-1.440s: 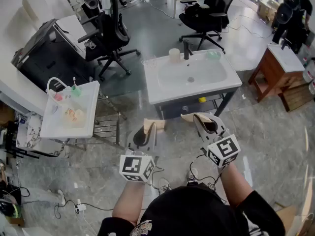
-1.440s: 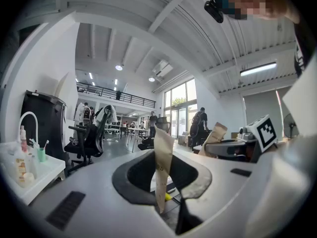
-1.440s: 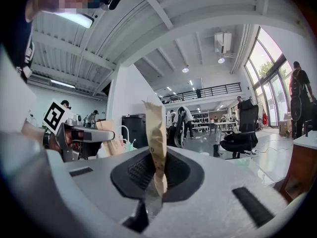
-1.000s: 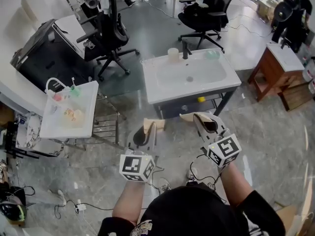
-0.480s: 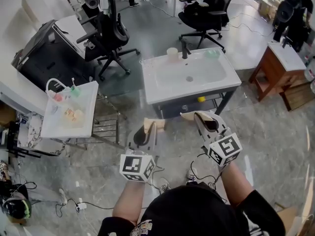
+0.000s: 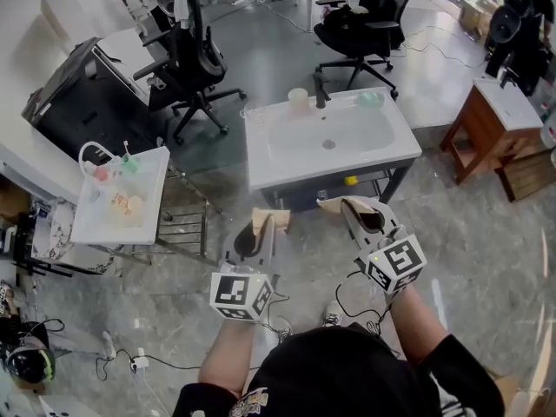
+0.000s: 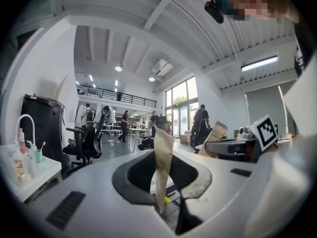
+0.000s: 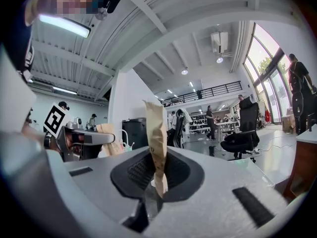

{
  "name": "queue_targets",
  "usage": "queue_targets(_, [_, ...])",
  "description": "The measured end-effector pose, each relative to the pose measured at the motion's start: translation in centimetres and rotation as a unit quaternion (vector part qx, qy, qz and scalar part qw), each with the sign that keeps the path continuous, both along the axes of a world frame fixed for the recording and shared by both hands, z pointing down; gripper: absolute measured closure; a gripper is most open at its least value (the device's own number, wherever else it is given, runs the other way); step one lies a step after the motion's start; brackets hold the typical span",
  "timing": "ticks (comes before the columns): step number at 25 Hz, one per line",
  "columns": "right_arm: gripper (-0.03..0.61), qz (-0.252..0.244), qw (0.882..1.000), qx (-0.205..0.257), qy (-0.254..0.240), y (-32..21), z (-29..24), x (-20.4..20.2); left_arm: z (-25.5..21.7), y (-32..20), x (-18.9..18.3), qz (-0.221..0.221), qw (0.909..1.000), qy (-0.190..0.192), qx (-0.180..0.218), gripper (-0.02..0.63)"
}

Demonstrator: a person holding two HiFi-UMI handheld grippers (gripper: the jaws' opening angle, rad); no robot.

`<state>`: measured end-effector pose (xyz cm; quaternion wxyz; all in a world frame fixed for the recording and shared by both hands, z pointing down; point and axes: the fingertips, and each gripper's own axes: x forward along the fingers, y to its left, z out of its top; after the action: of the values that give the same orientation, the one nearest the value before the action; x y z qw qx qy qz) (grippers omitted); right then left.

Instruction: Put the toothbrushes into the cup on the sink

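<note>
The toothbrush [image 6: 127, 149] that can be made out stands in a green cup [image 6: 130, 164] on the white side table [image 6: 95, 224] to your left, well apart from both grippers. The pale cup [image 6: 298, 99] sits on the back left corner of the sink [image 6: 287, 170], just beside the dark faucet [image 6: 319, 89]. You hold both grippers low in front of you, short of the sink's front edge. Your left gripper [image 6: 264, 224] has its tan pads pressed together with nothing between them. Your right gripper [image 6: 346, 205] is clenched the same way, also empty. Black office chairs [image 6: 195, 55] stand behind the sink.
</note>
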<state>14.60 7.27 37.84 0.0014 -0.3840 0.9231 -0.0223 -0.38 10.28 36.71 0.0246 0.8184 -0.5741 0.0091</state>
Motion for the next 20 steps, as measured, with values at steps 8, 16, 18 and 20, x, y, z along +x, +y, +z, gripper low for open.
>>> queue_targets(8, [0.549, -0.001, 1.0, -0.001, 0.0, -2.4, 0.1, 3.2, -0.3, -1.9, 2.5, -0.012, 0.9999, -0.001, 0.004, 0.549])
queue_targets(16, [0.549, 0.003, 1.0, -0.014, -0.004, -4.8, 1.2, 4.1, 0.3, -4.3, 2.9, -0.016, 0.9999, 0.001, 0.0, 0.549])
queue_targets(18, [0.549, 0.004, 1.0, -0.016, -0.004, -5.5, 1.4, 3.9, 0.7, -5.1, 2.6, -0.016, 0.9999, 0.002, -0.002, 0.549])
queue_targets(20, [0.549, 0.006, 1.0, -0.016, -0.004, -6.2, 1.6, 3.6, 1.0, -5.9, 2.3, -0.016, 0.9999, 0.004, -0.004, 0.549])
